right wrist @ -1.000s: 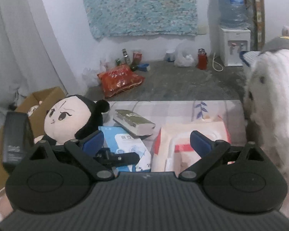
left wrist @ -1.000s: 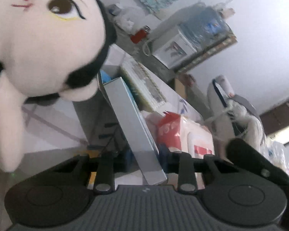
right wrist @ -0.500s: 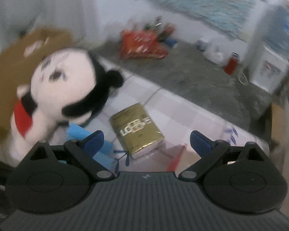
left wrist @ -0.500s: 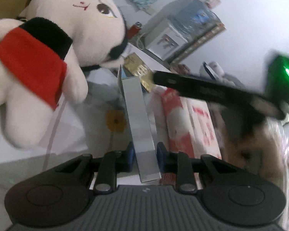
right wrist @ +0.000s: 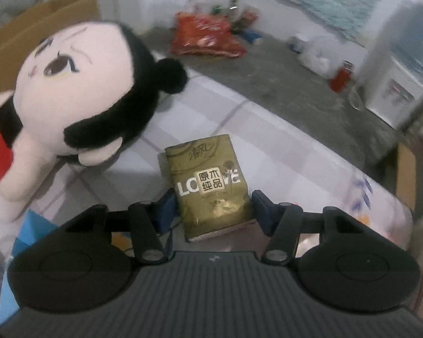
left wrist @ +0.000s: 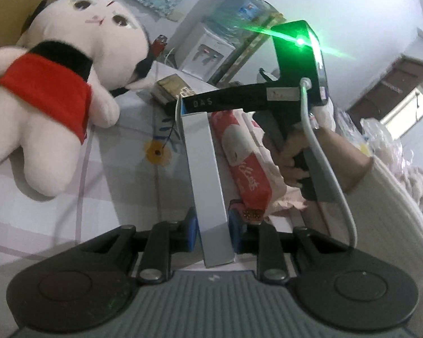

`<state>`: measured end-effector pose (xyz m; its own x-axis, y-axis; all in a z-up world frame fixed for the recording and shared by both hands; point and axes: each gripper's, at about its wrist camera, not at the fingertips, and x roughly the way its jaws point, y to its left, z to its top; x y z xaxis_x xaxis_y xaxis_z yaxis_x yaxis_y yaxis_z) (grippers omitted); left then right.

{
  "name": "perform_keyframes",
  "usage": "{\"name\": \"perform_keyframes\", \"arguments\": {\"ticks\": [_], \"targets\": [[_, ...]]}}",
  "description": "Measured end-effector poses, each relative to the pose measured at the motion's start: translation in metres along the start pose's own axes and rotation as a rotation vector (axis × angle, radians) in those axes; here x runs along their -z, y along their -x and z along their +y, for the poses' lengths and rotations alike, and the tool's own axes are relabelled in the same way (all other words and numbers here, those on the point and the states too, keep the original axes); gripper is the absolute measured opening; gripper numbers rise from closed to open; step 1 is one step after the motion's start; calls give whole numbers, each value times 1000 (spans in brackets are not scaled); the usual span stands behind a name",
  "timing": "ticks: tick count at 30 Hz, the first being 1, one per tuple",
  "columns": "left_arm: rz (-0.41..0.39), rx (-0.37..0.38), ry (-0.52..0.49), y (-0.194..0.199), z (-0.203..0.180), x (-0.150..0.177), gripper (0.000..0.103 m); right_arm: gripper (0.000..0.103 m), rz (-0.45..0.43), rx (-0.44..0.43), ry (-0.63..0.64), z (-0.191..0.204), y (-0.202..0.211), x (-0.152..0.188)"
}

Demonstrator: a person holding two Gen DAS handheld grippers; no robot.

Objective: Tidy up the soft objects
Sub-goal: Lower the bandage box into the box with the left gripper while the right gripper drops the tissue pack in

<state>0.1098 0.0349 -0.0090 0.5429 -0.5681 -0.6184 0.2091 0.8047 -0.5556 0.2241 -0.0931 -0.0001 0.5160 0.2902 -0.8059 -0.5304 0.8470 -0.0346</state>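
A: Plush doll [left wrist: 50,95] lies on its back on the desk [left wrist: 70,202], left of both grippers. Cardboard box [right wrist: 42,25] right behind it.

B: Left gripper [left wrist: 213,232]?

A: Jaws pinching the near end of a long pale-blue box [left wrist: 204,180], which stands on edge on the desk. Blue pads pressed against both of its sides. Red tissue pack [left wrist: 244,163] lies just beside the box, on its right.

B: Right gripper [right wrist: 214,211]?

A: Jaws spread around a gold tissue pack [right wrist: 208,186], one pad on either side of its near end. Contact on the right pad: cannot tell. Small gap visible on the left one. Pack lies flat on the desk, near the doll's head.

B: Seen from the left wrist view?

A: Right gripper body reaches across over the far end of the blue box, green LED lit. Right hand [left wrist: 293,163] grips its handle. Water dispenser [left wrist: 208,53] against the back wall.
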Motion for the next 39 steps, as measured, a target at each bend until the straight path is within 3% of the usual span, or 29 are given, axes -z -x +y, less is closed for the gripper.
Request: {"name": "perform_keyframes", "arguments": {"ticks": [5,10,14,19,23,26,30,33,36,39], "targets": [[14,54,-36,14,-6,2,21,56,-89,-81,-117,-10,58,22],[-21,53,-63,49,-10,10,21,56,-189,-183,-105,4,142,38],[-69,62,-55,98,-5,15,21,57,-306,-358,-72,26,204,34],[-216,-8,-29,193,10,13,21,57,-341,-488,-46,78,248,16],[-314,-163,-9,261,39,-3,21,57,-336,-586,-10,125,252,-6],[-244,-224,31,281,83,-29,21,57,-299,-629,-1,159,237,-22],[-95,-222,117,267,142,-62,21,57,-242,-666,3,202,212,-38],[-17,-118,235,250,181,-73,21,57,-201,-683,-10,222,190,-45],[39,-80,293,225,198,-75,21,57,-170,-680,-24,229,169,-53],[23,-117,374,206,209,-65,23,57,-171,-660,-20,224,156,-57]]}}
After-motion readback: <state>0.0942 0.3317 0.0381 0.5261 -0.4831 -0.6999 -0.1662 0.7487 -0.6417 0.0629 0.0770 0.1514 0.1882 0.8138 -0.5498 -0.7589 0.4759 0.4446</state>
